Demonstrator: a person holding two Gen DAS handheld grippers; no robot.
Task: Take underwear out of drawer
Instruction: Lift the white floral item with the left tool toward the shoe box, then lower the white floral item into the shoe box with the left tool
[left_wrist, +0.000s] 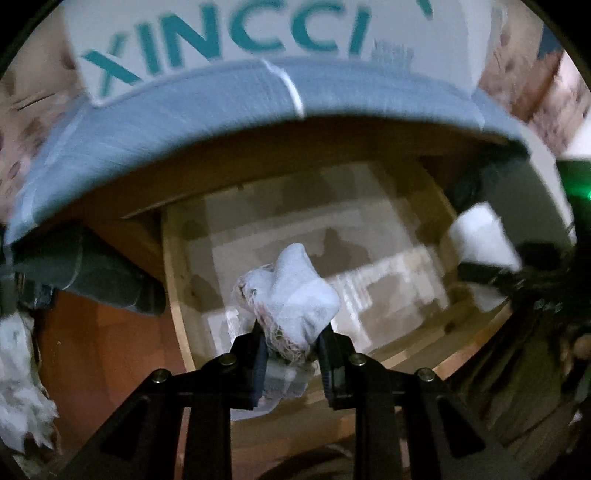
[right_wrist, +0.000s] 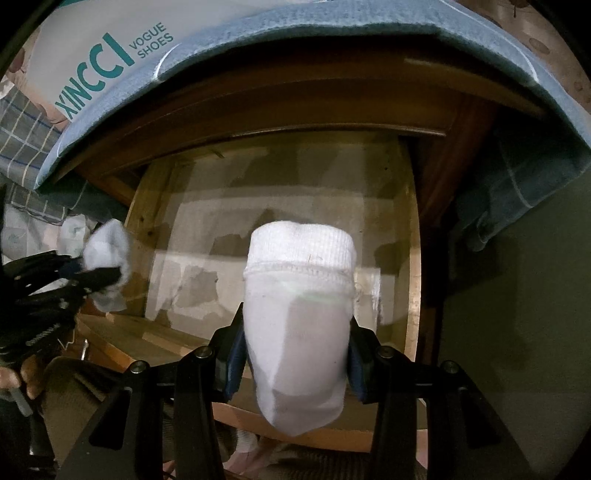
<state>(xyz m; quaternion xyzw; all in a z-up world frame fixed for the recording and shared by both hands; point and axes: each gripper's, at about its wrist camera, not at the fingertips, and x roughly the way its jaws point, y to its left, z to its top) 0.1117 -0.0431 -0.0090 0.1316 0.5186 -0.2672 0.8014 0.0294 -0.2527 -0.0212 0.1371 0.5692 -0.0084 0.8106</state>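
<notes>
Above the open drawer (right_wrist: 412, 236) we hold two white garments — apparently underwear. Left gripper (left_wrist: 291, 341) pinches a lacy bundle (left_wrist: 295, 295); right gripper (right_wrist: 295, 332) clamps a folded piece (right_wrist: 299, 314).

An open drawer (right_wrist: 413, 258) is seen below both grippers, under a cloth-covered top (right_wrist: 332, 33) on which a shoe box (right_wrist: 92, 44) is set at the left, while one bundled garment (left_wrist: 295, 295) is held above the drawer beside a second garment (right_wrist: 299, 325).

Both wrist cameras look steeply down, close over the open drawer (left_wrist: 177, 295), sharing its floor and the shoebox (right_wrist: 92, 62) at 12 o'clock.
</notes>
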